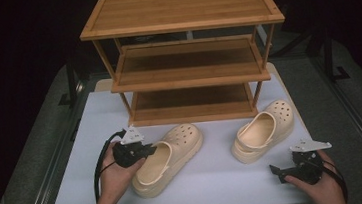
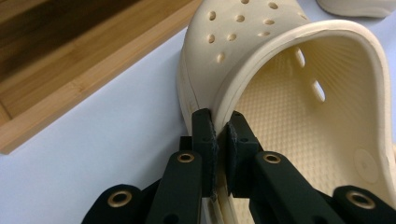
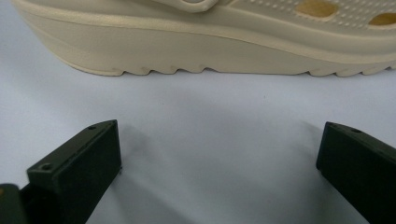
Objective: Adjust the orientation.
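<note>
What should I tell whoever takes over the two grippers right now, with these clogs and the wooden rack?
Left gripper: shut on the side rim of the left clog, which sits on the white table in front of the rack.
Right gripper: open, holding nothing, jaws wide and facing the sole of the right clog, with a gap between them.
Wooden rack: three shelves, all bare.
Done: left clog gripped; whether it is lifted yet, I cannot tell.
Left, probably: set the left clog on a shelf, then close the right gripper on the right clog and shelve it too.
</note>
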A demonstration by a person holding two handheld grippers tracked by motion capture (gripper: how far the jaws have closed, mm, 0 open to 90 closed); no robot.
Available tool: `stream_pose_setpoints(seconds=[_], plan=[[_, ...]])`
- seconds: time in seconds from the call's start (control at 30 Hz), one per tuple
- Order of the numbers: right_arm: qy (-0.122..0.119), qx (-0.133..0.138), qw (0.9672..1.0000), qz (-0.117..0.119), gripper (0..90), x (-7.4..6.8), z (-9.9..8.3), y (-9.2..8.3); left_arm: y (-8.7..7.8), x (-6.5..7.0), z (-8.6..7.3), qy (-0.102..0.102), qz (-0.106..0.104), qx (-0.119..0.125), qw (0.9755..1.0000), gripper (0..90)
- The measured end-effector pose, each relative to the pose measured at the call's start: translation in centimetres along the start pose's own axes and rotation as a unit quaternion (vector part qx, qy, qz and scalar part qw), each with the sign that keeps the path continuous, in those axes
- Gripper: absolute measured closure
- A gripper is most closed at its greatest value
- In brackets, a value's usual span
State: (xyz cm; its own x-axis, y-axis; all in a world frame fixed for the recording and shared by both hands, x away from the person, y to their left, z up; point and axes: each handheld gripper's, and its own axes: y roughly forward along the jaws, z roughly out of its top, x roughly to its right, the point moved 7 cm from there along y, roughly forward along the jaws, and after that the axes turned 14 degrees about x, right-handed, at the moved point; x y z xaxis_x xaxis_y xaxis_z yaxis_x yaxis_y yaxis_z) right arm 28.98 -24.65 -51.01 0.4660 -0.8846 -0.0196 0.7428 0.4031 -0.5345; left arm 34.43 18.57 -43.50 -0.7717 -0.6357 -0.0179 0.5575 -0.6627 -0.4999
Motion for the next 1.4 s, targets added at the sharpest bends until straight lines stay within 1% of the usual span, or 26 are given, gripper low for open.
stream_pose_setpoints(seconds=[0.17,0.2,0.23,0.3,0.4,0.43,0.53,0.57,0.6,0.63,0.67,0.7,0.83,0.97,1.0,1.07,1.13,1.17,1.23,1.3,1.4], plan=[[0.000,0.000,1.0000,0.000,0.0,0.0,0.0,0.0,-1.0,-0.8,0.3,-0.006,0.009,0.010,0.9999,84.1],[0.000,0.000,1.0000,0.000,0.0,0.0,0.0,0.0,-1.6,-1.3,0.3,-0.006,0.015,0.015,0.9998,84.1],[0.000,0.000,1.0000,0.000,0.0,0.0,0.0,0.0,-1.6,-1.3,0.3,-0.006,0.015,0.015,0.9998,84.2],[0.000,0.000,1.0000,0.001,0.0,0.0,0.0,0.0,-2.3,-1.9,0.1,-0.012,0.016,0.015,0.9997,84.2],[0.001,-0.001,1.0000,0.001,0.0,0.0,0.0,0.0,-3.5,-2.8,-0.5,-0.015,0.027,0.015,0.9994,84.2],[0.001,-0.001,1.0000,0.001,0.0,0.0,0.0,0.0,-3.8,-3.1,-0.8,-0.019,0.030,0.017,0.9992,84.2],[0.002,-0.002,1.0000,0.000,0.0,0.0,0.0,0.0,-4.5,-3.9,-1.7,-0.030,0.043,0.017,0.9985,84.3],[0.002,-0.002,1.0000,0.000,0.0,0.0,0.0,0.0,-4.8,-4.2,-1.9,-0.031,0.044,0.016,0.9984,84.4],[0.001,-0.002,1.0000,0.000,0.0,0.0,0.0,0.0,-5.2,-4.8,-2.4,-0.034,0.053,0.016,0.9979,84.3],[0.001,-0.002,1.0000,0.000,0.0,0.0,0.0,0.0,-5.2,-4.8,-2.4,-0.034,0.053,0.016,0.9979,84.3],[0.002,-0.002,1.0000,0.001,0.0,0.0,0.0,0.0,-5.5,-5.2,-2.6,-0.035,0.056,0.016,0.9977,84.3],[0.001,-0.002,1.0000,0.001,0.0,0.0,0.0,0.0,-5.7,-5.4,-2.7,-0.037,0.060,0.016,0.9974,84.4],[0.001,-0.001,1.0000,0.000,0.0,0.0,0.0,0.0,-6.6,-6.8,-3.5,-0.039,0.090,0.017,0.9950,84.4],[0.001,-0.001,1.0000,0.001,0.0,0.0,0.0,0.0,-7.5,-8.2,-4.6,-0.043,0.119,0.014,0.9918,84.3],[0.001,-0.001,1.0000,0.001,0.0,0.0,0.0,0.0,-7.7,-8.5,-4.8,-0.046,0.128,0.015,0.9907,84.4],[0.001,-0.001,1.0000,0.001,0.0,0.0,0.0,0.0,-7.8,-8.8,-5.1,-0.051,0.133,0.019,0.9896,84.3],[-0.001,0.000,1.0000,0.001,0.0,0.0,0.0,0.0,-7.9,-8.8,-5.3,-0.055,0.130,0.019,0.9897,84.3],[-0.001,0.000,1.0000,0.001,0.0,0.0,0.0,0.0,-7.9,-8.8,-5.4,-0.054,0.129,0.018,0.9901,84.2],[-0.001,0.000,1.0000,0.001,0.0,0.0,0.0,0.0,-7.8,-8.5,-5.5,-0.056,0.123,0.017,0.9907,84.0],[0.000,0.000,1.0000,0.000,0.0,0.0,0.0,0.0,-7.7,-8.2,-5.4,-0.051,0.121,0.014,0.9913,83.4],[-0.001,0.001,1.0000,0.000,0.0,0.0,0.0,0.0,-7.6,-8.0,-5.4,-0.049,0.123,0.009,0.9911,82.5]])
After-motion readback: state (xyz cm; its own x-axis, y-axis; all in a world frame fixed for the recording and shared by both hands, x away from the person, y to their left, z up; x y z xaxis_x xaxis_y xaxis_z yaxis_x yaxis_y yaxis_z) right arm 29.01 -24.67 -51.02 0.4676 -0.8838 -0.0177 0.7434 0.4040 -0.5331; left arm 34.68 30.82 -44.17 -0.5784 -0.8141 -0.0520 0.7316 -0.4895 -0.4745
